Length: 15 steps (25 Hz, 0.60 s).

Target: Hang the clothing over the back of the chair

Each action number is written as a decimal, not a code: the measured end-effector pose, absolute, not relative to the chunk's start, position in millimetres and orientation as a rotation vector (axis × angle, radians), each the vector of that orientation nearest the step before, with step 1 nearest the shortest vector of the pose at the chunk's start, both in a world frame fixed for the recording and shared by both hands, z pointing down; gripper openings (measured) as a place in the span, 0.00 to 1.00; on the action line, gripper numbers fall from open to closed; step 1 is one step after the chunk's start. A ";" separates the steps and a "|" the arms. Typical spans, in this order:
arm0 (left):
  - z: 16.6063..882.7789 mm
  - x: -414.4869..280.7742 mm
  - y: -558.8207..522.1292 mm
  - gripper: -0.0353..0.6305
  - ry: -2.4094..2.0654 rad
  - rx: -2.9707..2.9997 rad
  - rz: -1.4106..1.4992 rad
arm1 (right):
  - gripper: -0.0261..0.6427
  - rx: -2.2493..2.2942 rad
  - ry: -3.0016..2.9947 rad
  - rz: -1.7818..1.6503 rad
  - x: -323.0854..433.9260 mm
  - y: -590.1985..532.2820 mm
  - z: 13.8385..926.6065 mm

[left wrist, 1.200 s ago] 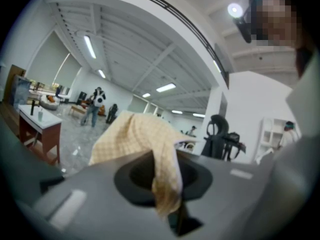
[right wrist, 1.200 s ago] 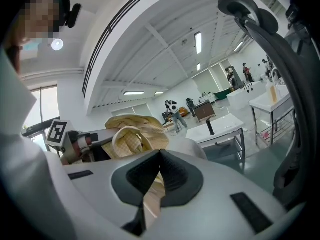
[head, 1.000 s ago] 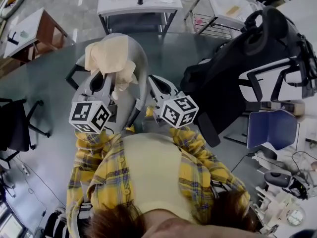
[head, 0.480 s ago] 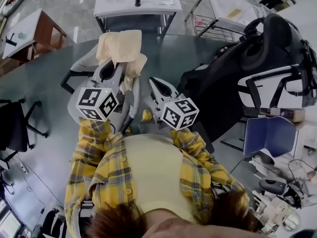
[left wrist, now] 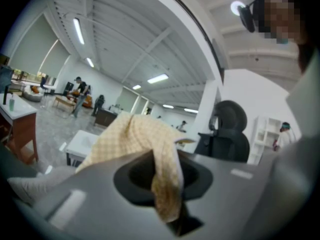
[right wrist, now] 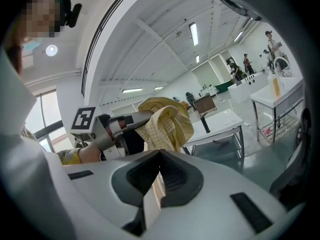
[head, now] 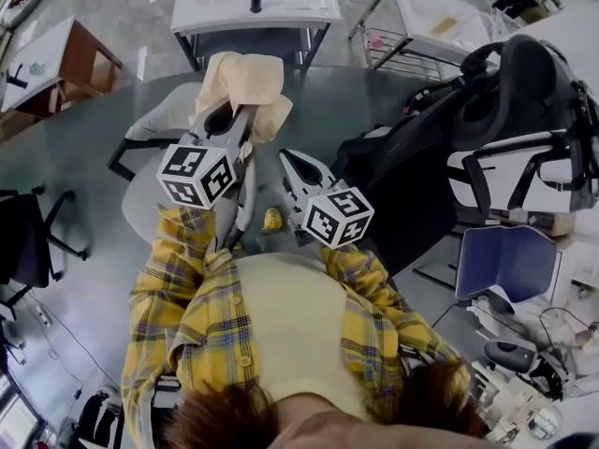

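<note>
A pale yellow checked garment (head: 245, 82) hangs bunched from my left gripper (head: 232, 115), whose jaws are opening slightly with the cloth (left wrist: 135, 144) still pinched between them. It is held over the grey floor, just right of a light grey chair (head: 154, 124) with black armrests. My right gripper (head: 286, 160) sits lower and to the right, jaws shut with nothing between them (right wrist: 159, 159). In the right gripper view the garment (right wrist: 167, 121) and the left gripper (right wrist: 120, 126) show ahead and to the left.
A white table (head: 253, 3) with a black object on it stands just beyond the garment. A large black office chair (head: 487, 129) is at the right. A brown desk (head: 56, 59) and another black chair (head: 28, 241) are at the left.
My left gripper has carried the garment forward and to the right, off the grey chair's back toward the white table. The right gripper has shifted only slightly.
</note>
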<state>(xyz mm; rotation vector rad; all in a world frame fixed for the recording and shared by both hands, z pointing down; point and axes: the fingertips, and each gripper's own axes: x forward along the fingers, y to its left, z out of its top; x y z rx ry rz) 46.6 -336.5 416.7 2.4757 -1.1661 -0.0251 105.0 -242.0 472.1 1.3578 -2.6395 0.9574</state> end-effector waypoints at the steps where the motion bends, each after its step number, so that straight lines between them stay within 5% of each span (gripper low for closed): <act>1: 419.7 50.1 -339.6 0.15 -1.158 2.480 -0.015 | 0.06 1.360 -2.639 0.959 106.3 -243.4 472.4; 15: 450.4 76.9 -369.1 0.18 -1.125 2.493 0.105 | 0.06 1.390 -2.606 0.989 119.3 -253.1 479.1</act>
